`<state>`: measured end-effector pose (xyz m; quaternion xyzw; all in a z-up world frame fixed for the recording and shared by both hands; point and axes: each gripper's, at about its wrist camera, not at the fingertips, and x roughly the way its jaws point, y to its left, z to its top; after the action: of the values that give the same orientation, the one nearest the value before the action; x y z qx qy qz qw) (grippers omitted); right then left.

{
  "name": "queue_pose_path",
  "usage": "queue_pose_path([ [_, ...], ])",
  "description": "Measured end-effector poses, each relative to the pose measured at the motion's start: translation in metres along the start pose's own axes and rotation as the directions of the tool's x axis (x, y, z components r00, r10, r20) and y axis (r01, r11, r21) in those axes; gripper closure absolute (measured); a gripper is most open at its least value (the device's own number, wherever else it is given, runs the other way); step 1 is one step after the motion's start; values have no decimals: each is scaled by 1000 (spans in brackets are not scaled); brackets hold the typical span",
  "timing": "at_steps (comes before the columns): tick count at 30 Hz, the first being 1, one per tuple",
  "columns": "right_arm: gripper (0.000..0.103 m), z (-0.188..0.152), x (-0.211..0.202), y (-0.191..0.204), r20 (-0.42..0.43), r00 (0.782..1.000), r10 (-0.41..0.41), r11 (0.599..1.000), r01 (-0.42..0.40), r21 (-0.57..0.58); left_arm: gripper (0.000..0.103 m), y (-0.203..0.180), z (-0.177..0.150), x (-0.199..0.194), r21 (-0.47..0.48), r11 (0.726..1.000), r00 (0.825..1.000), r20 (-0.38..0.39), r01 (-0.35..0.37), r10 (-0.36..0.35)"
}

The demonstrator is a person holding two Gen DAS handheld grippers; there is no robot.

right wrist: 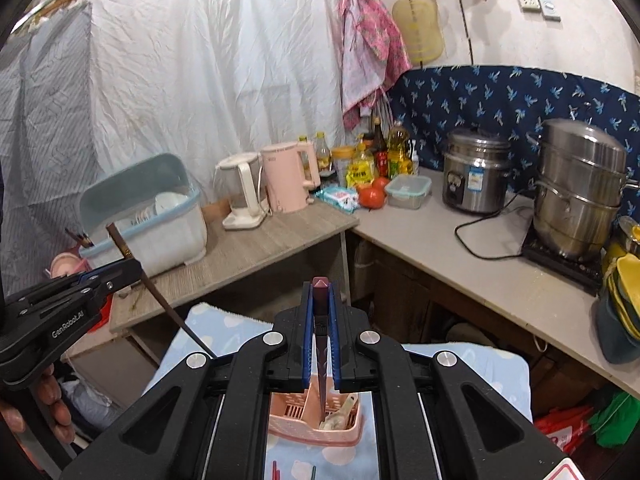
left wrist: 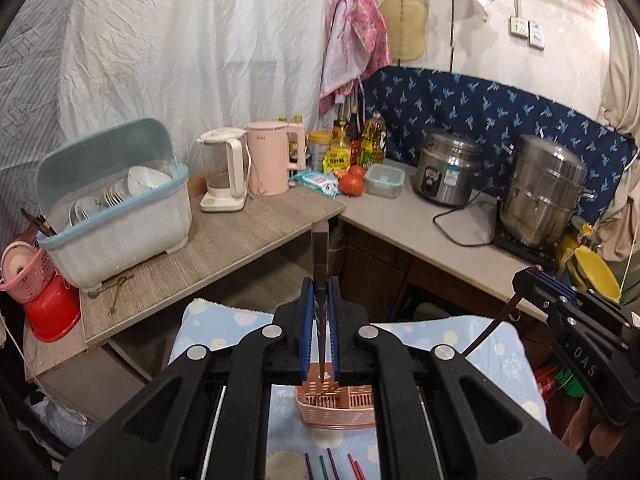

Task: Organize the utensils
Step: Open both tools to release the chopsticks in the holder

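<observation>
Left gripper (left wrist: 321, 292) clamped tight on a dark chopstick (left wrist: 321, 256), square top poking past the blue ribbed pads. Right gripper (right wrist: 321, 300) pinched on a maroon chopstick (right wrist: 320, 304), its tapered tip hanging over the pink slotted plastic basket (right wrist: 316, 420). Basket sits just below both grippers on a blue patterned towel (right wrist: 460, 364). Loose coloured chopsticks (left wrist: 332, 466) lie on the towel nearer than the basket

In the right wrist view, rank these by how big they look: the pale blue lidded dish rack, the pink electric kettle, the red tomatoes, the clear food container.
1. Pale blue lidded dish rack
2. Pink electric kettle
3. Clear food container and red tomatoes: too alike to rank.
</observation>
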<state>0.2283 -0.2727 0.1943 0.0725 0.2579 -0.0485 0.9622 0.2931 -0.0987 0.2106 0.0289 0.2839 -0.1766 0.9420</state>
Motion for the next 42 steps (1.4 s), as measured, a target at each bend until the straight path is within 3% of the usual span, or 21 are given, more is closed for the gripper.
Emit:
queue_pose_path([
  [8, 96, -28, 41, 1, -88, 996, -4, 1000, 3, -12, 95, 10, -33, 43, -25, 1000, 996, -93, -12, 10],
  [10, 85, -30, 40, 1, -73, 997, -23, 1000, 22, -18, 91, 15, -35, 45, -48, 999, 995, -96, -24, 19],
  [12, 68, -30, 37, 1, -58, 998, -28, 1000, 28, -9, 72, 20, -37, 46, -61, 998, 995, -97, -35, 29],
  [13, 64, -29, 34, 0, -47, 998, -32, 999, 32, -4, 71, 22, -38, 46, -65, 997, 995, -97, -44, 38],
  [32, 60, -57, -4, -4, -52, 998, -40, 999, 41, 14, 71, 26, -66, 13, -51, 996, 992, -107, -78, 72],
  [42, 60, -92, -30, 3, -80, 996, -27, 1000, 27, 2, 71, 20, -87, -12, -34, 995, 990, -112, -89, 84],
])
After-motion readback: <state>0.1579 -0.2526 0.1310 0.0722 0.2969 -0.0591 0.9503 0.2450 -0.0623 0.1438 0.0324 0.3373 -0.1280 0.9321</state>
